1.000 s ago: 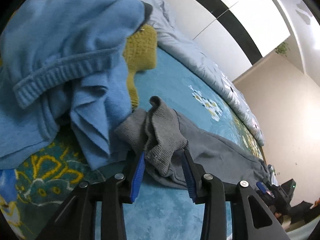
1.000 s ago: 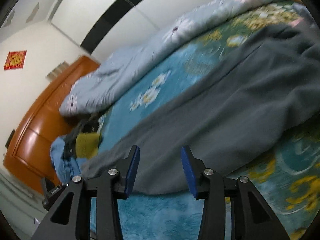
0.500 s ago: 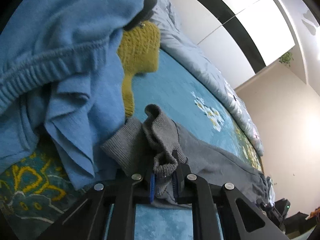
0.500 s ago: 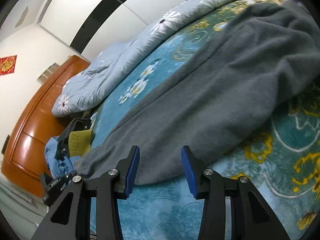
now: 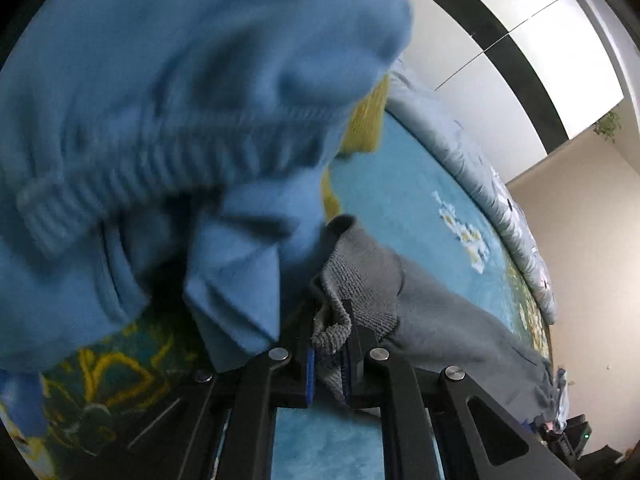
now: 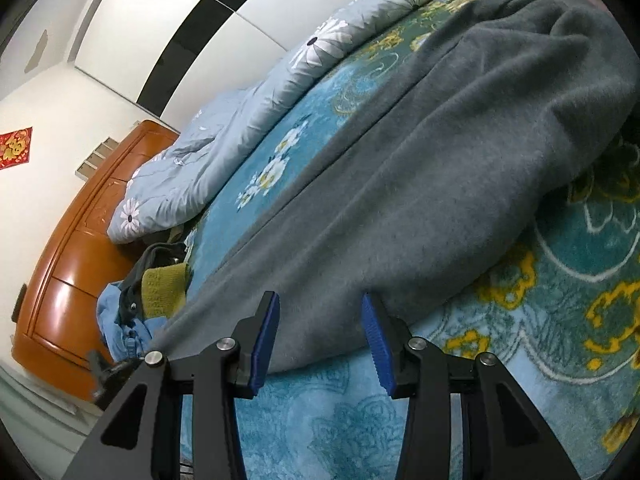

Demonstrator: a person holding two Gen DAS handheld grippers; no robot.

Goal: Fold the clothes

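Observation:
A grey garment [image 6: 432,184] lies spread along the blue patterned bedspread [image 6: 360,420]. In the left wrist view its ribbed cuff [image 5: 360,280] is bunched between my fingers. My left gripper [image 5: 329,356] is shut on that cuff. My right gripper [image 6: 318,332] is open, with its blue pads just above the grey garment's near edge. A light blue knit garment [image 5: 160,120] fills the upper left of the left wrist view, close to the camera and blurred.
A yellow knit piece [image 5: 366,124] lies behind the blue garment; it also shows in the right wrist view [image 6: 166,286]. A rolled floral duvet [image 6: 280,92] runs along the far side of the bed. An orange wooden headboard [image 6: 68,272] stands at the left.
My left gripper closed on the grey cuff and moved toward the blue garment, which now looms larger. My right gripper came closer to the grey garment's near edge and stayed open.

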